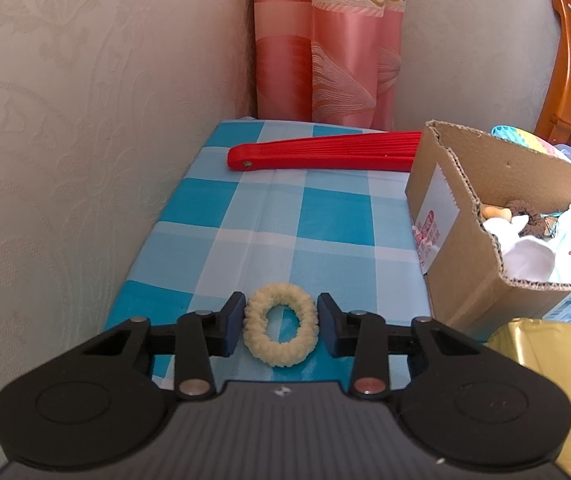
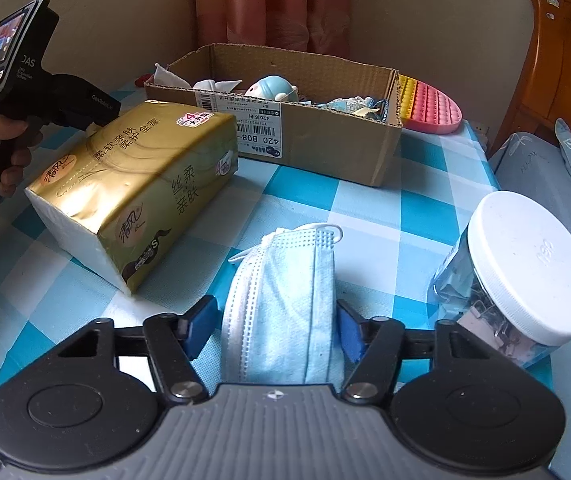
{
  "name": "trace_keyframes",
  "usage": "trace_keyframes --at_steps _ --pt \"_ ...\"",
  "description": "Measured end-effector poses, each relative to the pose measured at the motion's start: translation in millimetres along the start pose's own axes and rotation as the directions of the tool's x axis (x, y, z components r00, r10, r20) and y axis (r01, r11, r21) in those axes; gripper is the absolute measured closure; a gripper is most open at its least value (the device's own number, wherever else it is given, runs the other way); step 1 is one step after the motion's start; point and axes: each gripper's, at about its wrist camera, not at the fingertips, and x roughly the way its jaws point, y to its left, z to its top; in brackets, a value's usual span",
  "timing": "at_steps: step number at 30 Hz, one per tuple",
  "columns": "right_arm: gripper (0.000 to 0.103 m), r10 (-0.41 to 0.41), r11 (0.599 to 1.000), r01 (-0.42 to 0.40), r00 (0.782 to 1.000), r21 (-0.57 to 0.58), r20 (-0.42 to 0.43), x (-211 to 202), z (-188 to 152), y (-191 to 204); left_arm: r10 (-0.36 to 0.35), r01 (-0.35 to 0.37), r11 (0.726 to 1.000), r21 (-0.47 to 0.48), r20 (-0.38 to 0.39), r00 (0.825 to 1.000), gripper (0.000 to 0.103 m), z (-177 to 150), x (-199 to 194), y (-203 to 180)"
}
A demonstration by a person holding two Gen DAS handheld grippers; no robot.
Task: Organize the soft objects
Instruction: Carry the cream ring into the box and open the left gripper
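A cream fuzzy hair tie (image 1: 280,323) lies on the blue checked tablecloth (image 1: 325,216) between the fingers of my left gripper (image 1: 280,326). The jaws stand open, just beside the tie on each side. A folded light blue face mask (image 2: 285,300) lies between the fingers of my right gripper (image 2: 278,330), which is open around it. A cardboard box (image 2: 305,136) holds several soft items; it also shows in the left wrist view (image 1: 485,232). The left gripper's handle (image 2: 13,92) shows at the far left of the right wrist view.
A gold tissue pack (image 2: 133,188) lies left of the mask. A clear jar with a white lid (image 2: 525,272) stands at the right. A red folded fan (image 1: 325,156) lies at the back. A pop-it toy (image 2: 433,108) sits behind the box. Wall on the left.
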Motion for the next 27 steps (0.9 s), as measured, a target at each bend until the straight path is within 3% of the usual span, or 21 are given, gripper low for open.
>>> trace_keyframes --at_steps 6,21,27 --pt "0.051 -0.026 1.0 0.026 1.0 -0.003 -0.004 -3 1 1 -0.001 0.001 1.0 0.007 -0.009 1.0 0.07 1 -2 1" --pt "0.062 0.019 1.0 -0.019 0.999 -0.018 0.035 -28 1 -6 -0.039 0.038 0.999 0.033 0.022 0.999 0.071 -1 -44 -3" --pt "0.062 0.025 0.999 -0.023 0.998 -0.034 0.065 -41 -2 -10 -0.112 0.106 0.992 0.075 0.08 0.99 0.07 6 -86 -18"
